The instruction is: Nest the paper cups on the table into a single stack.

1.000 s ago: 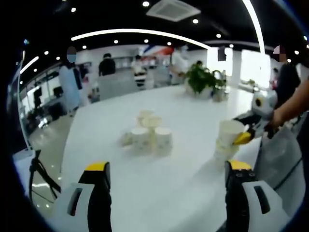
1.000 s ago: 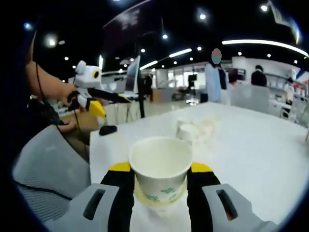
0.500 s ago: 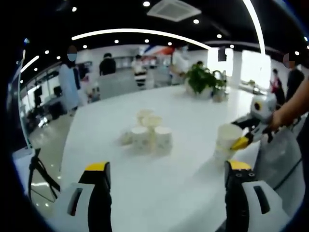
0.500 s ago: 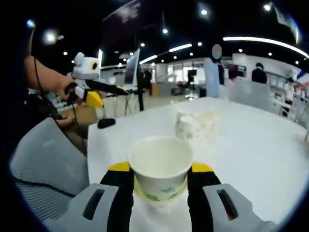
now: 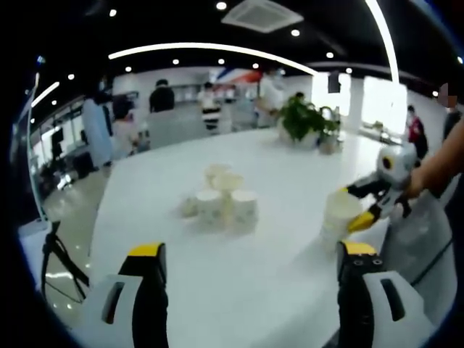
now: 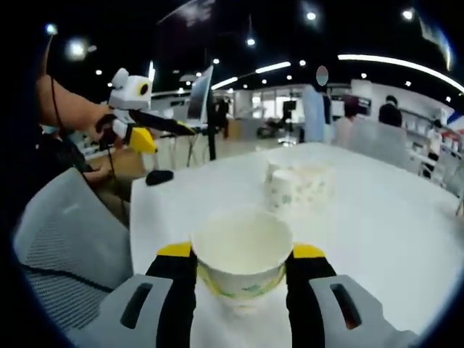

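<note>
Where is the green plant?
In the left gripper view the plant stands at the far end of the white table, up and to the right, well behind the bunch of cups.

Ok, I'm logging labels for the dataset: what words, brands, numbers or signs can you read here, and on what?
No text is readable.
Held cup: green print low on its wall, too blurred to read.
Loose cups: speckled print, too small to tell.
Red and blue sign on the far wall: shapes, no legible letters.
Grippers, right and left: no markings visible.
</note>
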